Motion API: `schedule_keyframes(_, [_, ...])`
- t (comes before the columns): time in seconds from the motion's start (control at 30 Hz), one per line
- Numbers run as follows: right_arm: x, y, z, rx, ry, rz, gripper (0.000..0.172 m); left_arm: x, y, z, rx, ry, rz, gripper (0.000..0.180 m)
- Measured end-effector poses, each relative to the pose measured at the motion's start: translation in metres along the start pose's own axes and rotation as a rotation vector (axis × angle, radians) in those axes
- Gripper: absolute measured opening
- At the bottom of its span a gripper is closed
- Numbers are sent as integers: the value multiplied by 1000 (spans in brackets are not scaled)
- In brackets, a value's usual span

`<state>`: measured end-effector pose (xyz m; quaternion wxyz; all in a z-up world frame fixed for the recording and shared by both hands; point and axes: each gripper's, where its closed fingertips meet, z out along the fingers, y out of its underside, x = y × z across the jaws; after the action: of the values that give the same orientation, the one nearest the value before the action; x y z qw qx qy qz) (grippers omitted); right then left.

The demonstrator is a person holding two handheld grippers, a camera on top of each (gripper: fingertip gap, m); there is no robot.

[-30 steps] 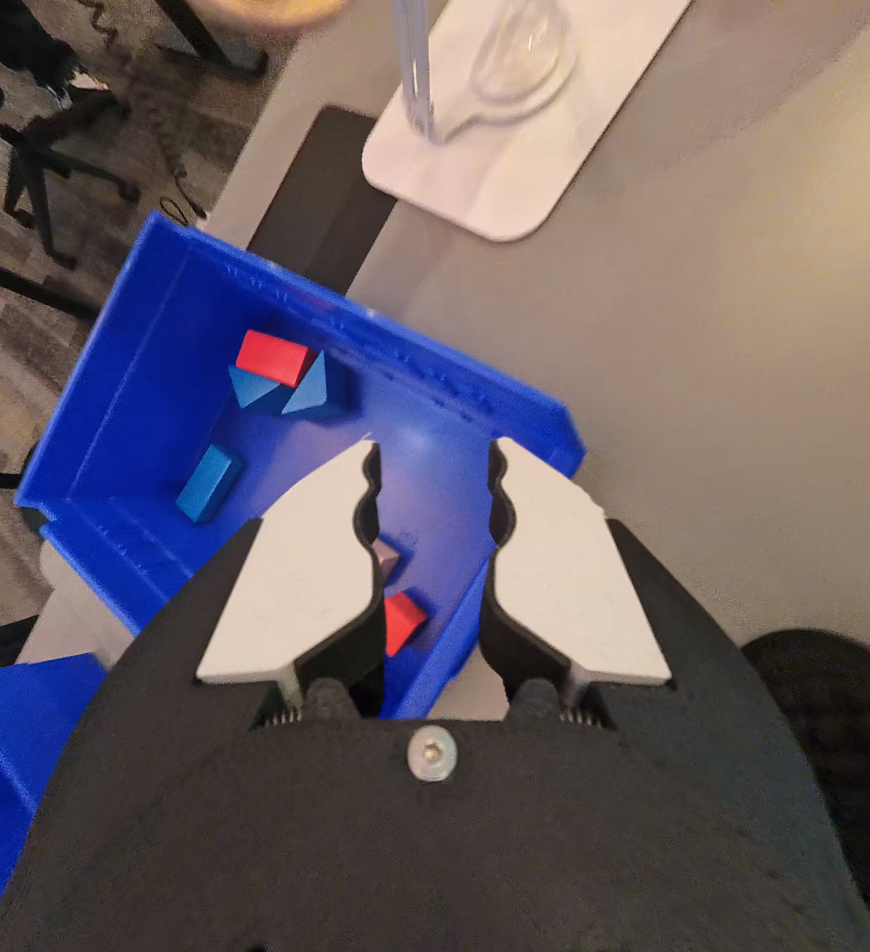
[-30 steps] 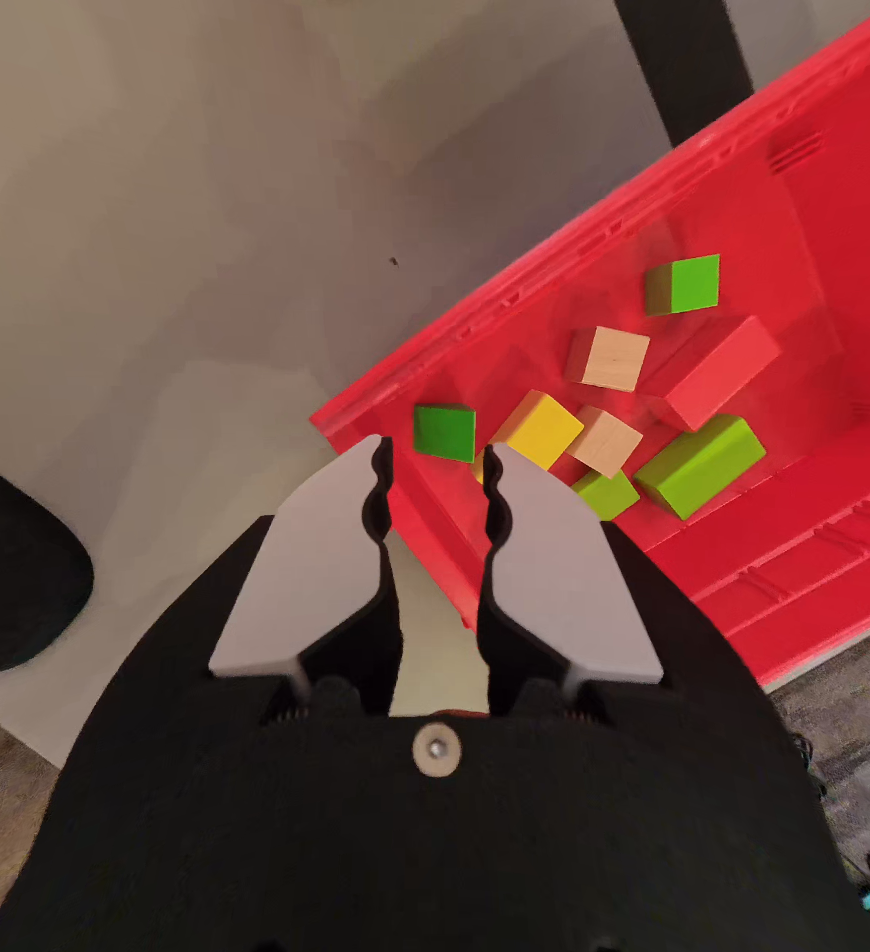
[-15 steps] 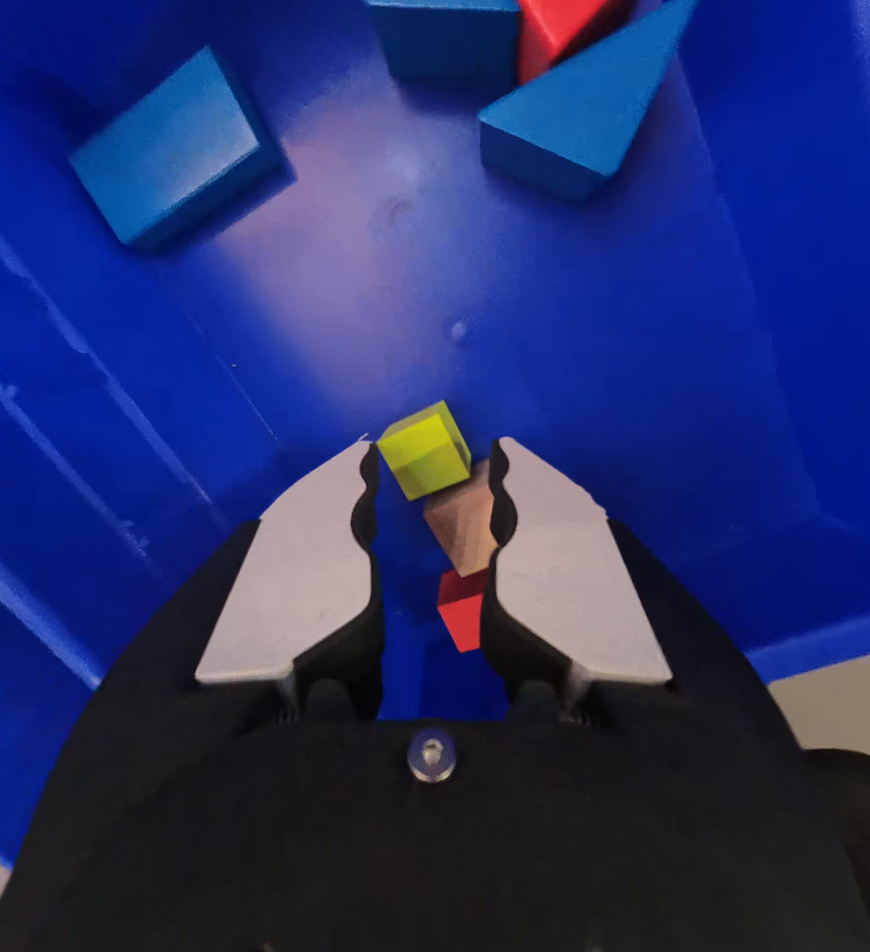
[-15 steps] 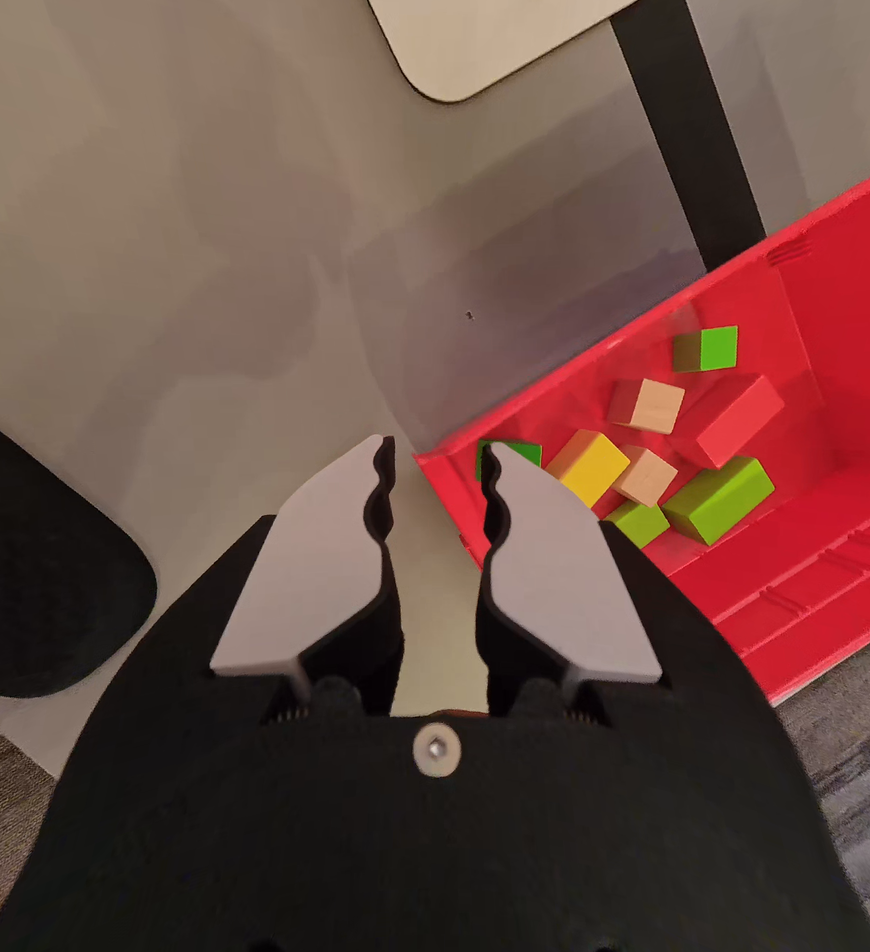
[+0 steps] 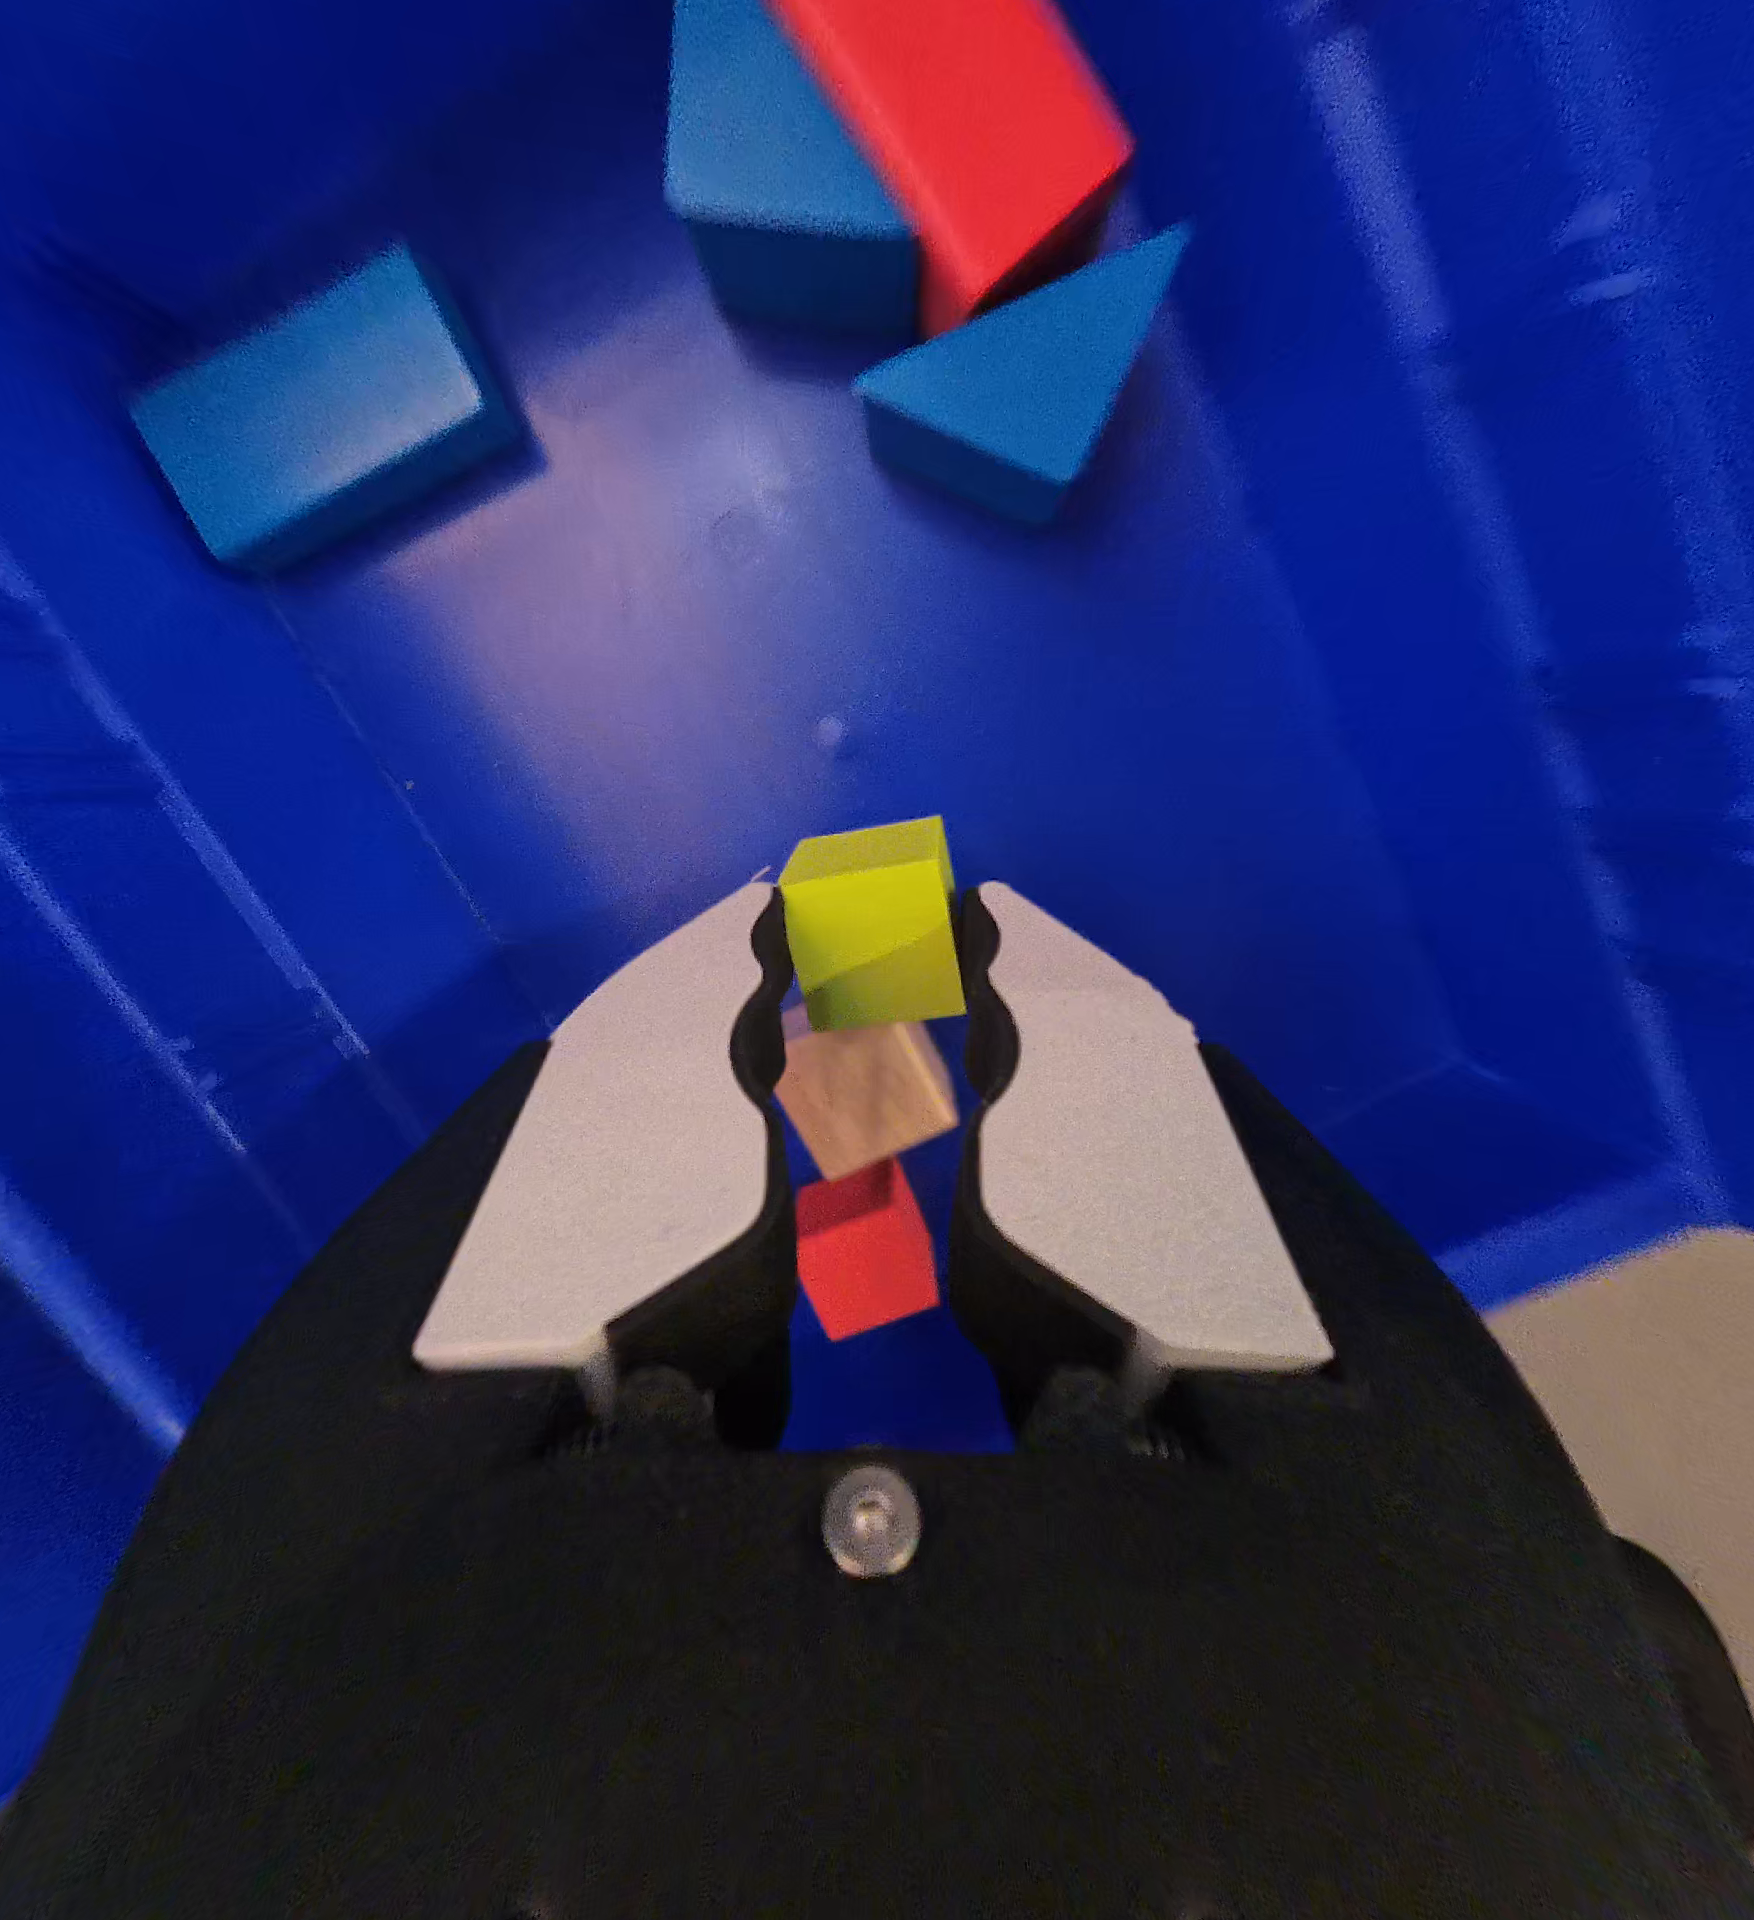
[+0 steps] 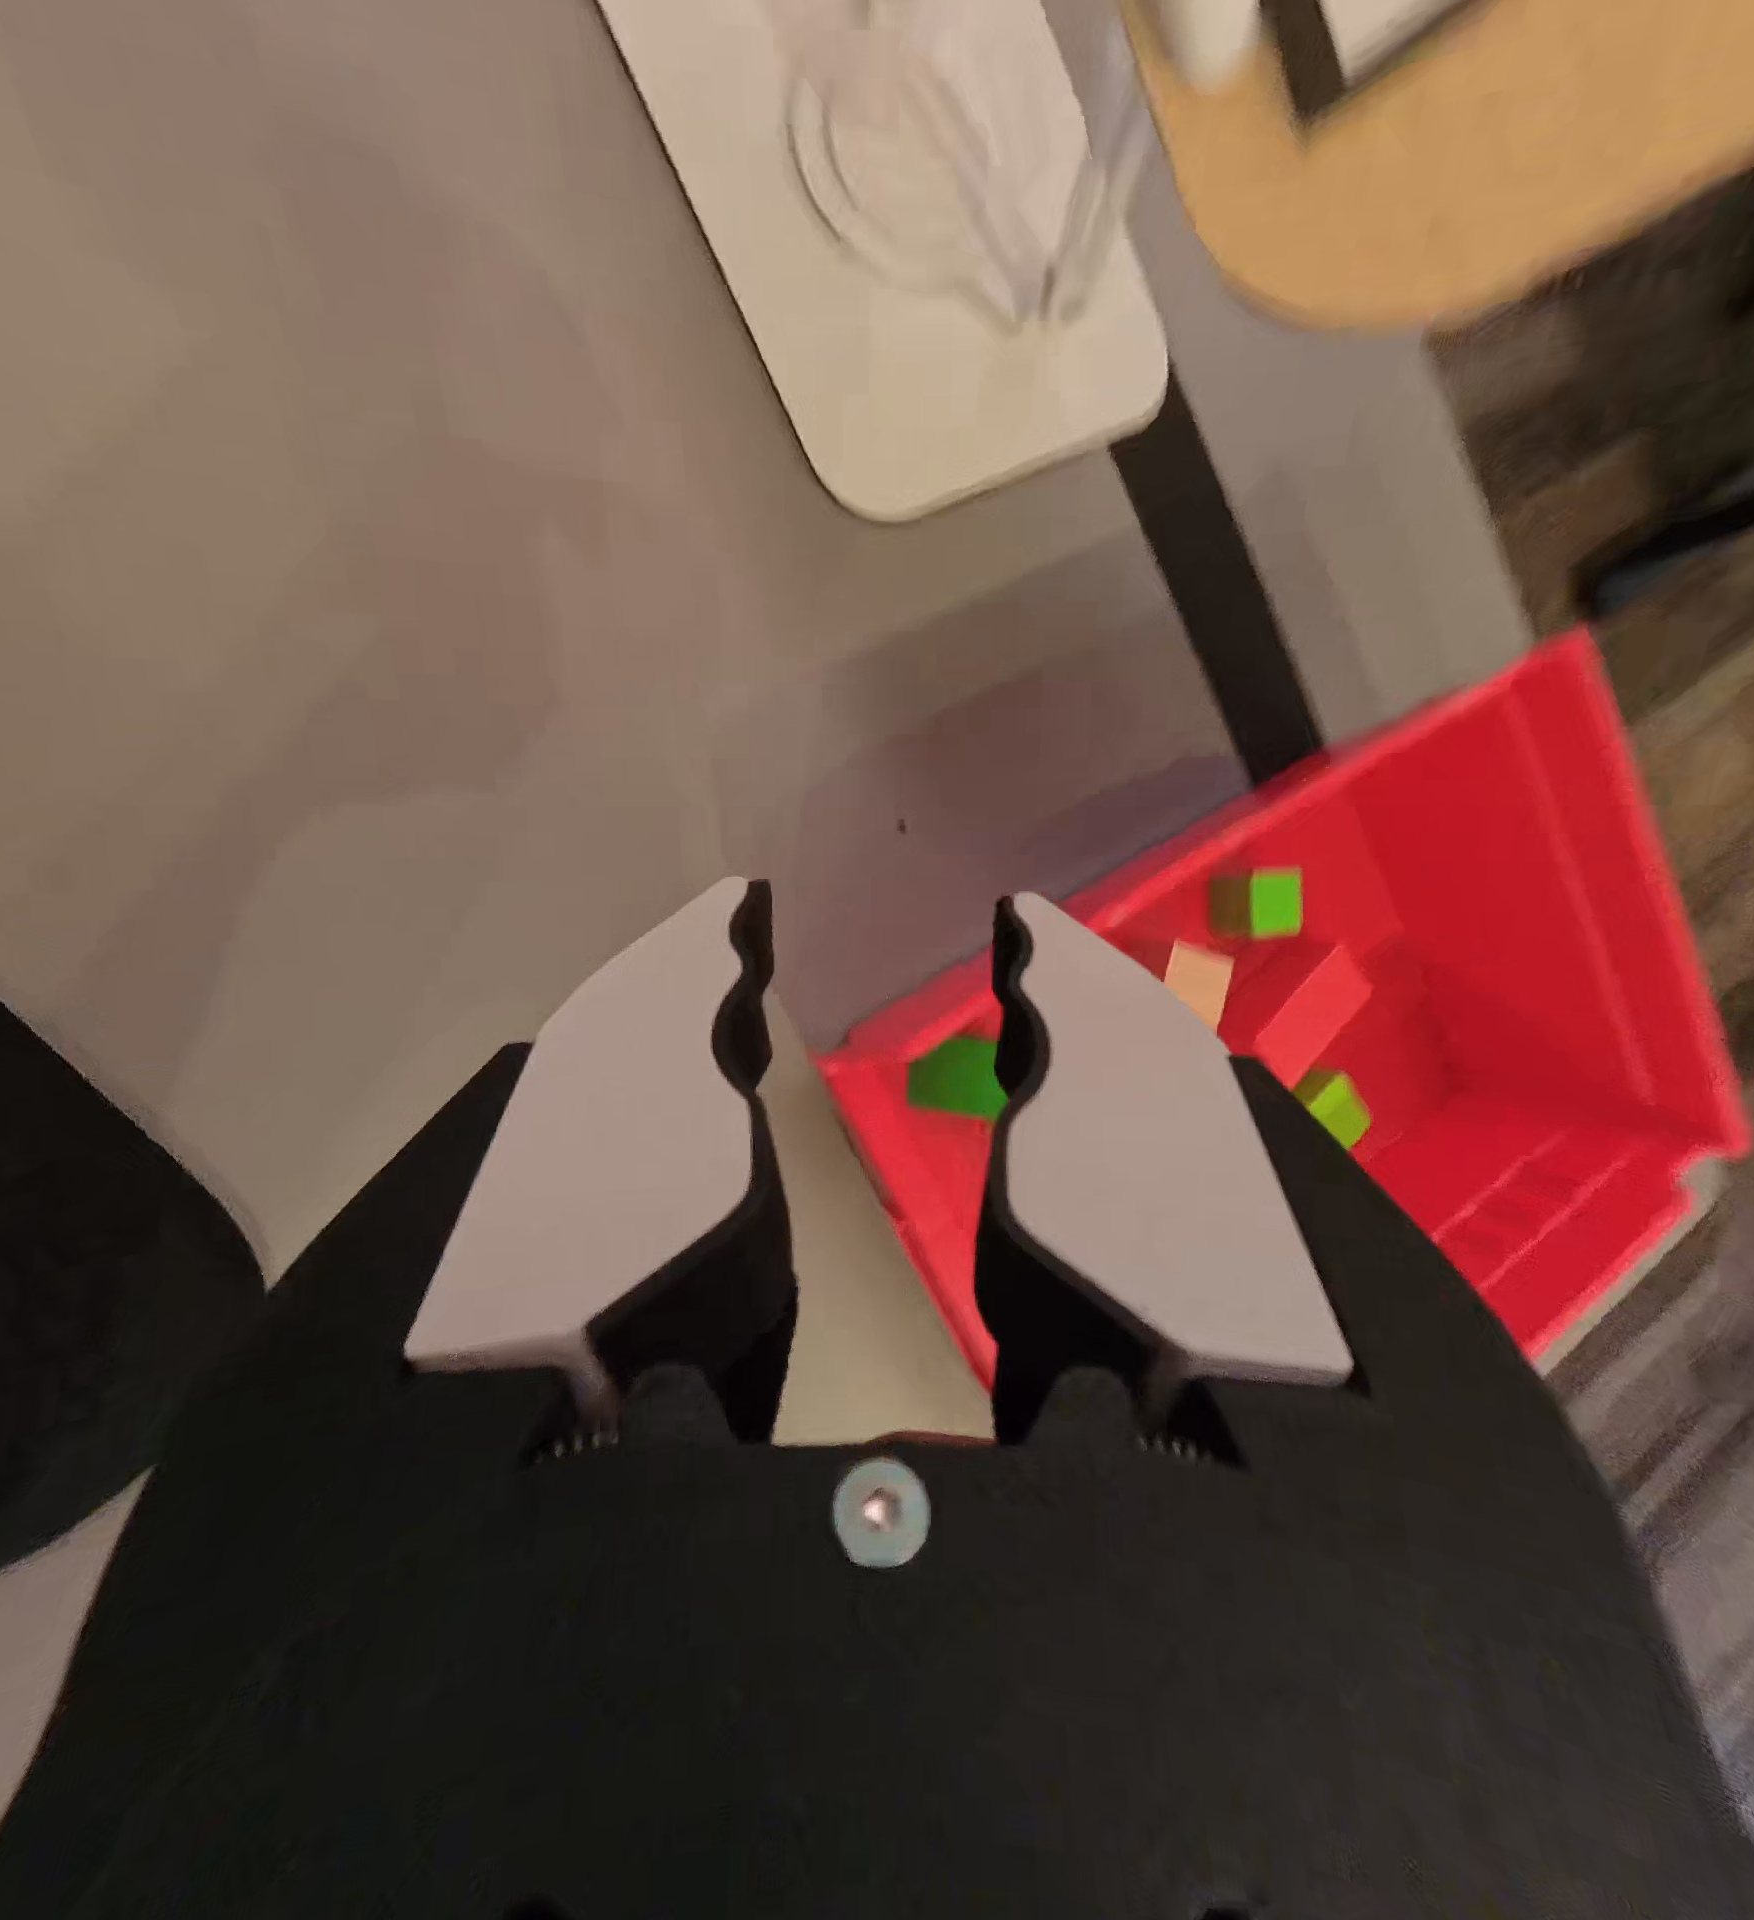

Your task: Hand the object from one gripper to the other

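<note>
Clamped between the left gripper (image 5: 871, 935) jaws, low inside the blue bin (image 5: 1475, 727): a yellow-green cube (image 5: 871, 935), likely light, stiff, smooth-painted; best pinched on flat opposite faces. Pointed steeply down into the bin. Further off, at 3 o'clock beside the red bin (image 6: 1579, 935), right gripper (image 6: 881, 914) parted, bare, over the table (image 6: 333, 520).

This looks like an office or a lab workspace. A plain grey table (image 6: 333, 520) carries a blue plastic bin (image 5: 1475, 623) and a red plastic bin (image 6: 1538, 935) of coloured wooden blocks, and a white mat (image 6: 956, 343) at its far side. Patterned carpet (image 6: 1683, 1507) covers the floor at right, with a tan tabletop (image 6: 1424, 187) beyond.
</note>
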<state>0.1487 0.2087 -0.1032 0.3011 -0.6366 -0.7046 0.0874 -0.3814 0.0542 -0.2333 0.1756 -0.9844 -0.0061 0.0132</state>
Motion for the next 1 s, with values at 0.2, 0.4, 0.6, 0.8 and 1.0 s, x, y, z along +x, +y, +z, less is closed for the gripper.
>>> schedule_keyframes(0.2, [-66, -115, -1, 373, 102, -290, 51, 133, -50, -106, 479, 382, 103, 31])
schedule_keyframes(0.4, [-122, -191, 16, 626, 185, -422, 54, 299, -53, -174, 682, 876, 287, 31])
schedule_keyframes(0.6, [-143, -202, 17, 693, 206, -492, 48, 368, -45, -193, 680, 1207, 296, 31])
schedule_keyframes(0.8, [-148, -190, 12, 721, 187, -494, 28, 388, -41, -185, 642, 1307, 288, 31])
schedule_keyframes(1.0, [-126, -165, 0, 702, 134, -388, 27, 394, -43, -186, 629, 1355, 283, 42])
